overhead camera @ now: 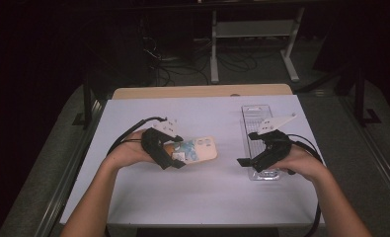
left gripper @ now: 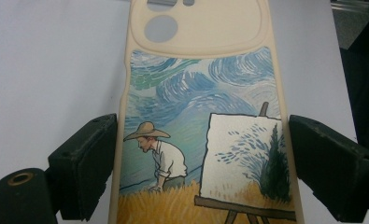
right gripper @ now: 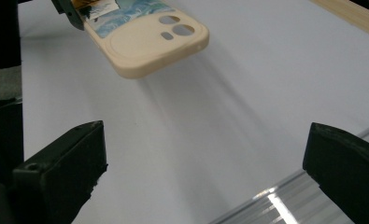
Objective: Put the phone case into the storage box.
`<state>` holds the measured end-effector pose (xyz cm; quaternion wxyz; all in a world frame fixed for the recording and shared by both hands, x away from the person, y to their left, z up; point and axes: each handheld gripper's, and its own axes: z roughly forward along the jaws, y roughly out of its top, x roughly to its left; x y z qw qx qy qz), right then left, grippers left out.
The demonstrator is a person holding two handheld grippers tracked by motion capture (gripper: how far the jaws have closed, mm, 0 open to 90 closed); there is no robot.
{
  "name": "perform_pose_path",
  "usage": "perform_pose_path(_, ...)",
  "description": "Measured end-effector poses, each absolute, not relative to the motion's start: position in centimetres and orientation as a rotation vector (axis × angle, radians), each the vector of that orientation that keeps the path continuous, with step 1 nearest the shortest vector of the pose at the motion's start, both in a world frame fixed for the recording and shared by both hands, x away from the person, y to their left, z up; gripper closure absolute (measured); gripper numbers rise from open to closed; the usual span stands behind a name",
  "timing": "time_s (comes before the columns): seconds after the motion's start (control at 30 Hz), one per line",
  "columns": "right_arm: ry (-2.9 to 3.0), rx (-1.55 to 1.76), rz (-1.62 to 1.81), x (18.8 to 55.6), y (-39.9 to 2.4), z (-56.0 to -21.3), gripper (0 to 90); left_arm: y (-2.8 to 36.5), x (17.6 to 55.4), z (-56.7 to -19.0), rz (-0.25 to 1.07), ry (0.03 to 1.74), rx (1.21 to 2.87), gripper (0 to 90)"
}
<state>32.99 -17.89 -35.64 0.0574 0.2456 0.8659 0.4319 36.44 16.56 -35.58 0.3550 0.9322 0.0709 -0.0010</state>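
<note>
The left tool [overhead camera: 175, 150] is clamped on a phone case [overhead camera: 198, 149], its jaws pressing the case's two long edges near the lower end, as the left gripper view shows. The case [left gripper: 203, 140] is cream-coloured with a painted picture on its back: a figure in a straw hat bending in a yellow field, an easel with a canvas, and a swirling blue sky. Its camera cut-outs sit at the far end, away from the jaws. In the right gripper view the case [right gripper: 149, 44] hangs clear above the counter [right gripper: 196, 130], casting a soft shadow on the white surface. The right tool [overhead camera: 246, 162] has its jaws wide apart with nothing between them; it hovers over the near end of a clear plastic box [overhead camera: 255, 116] that lies lengthwise on the right side of the counter [overhead camera: 192, 192]. The box's edge [right gripper: 275, 200] shows between the right jaws, below them. The case and the box lie well apart, with bare counter between.
</note>
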Motion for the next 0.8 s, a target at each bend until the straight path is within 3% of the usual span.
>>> perform_pose_path(0.8, 2.735, 0.514, 1.307, 34.5, -14.2, -33.0, 0.0, 15.8, 35.3, -34.8, -0.016, 0.054, 2.434, 11.2)
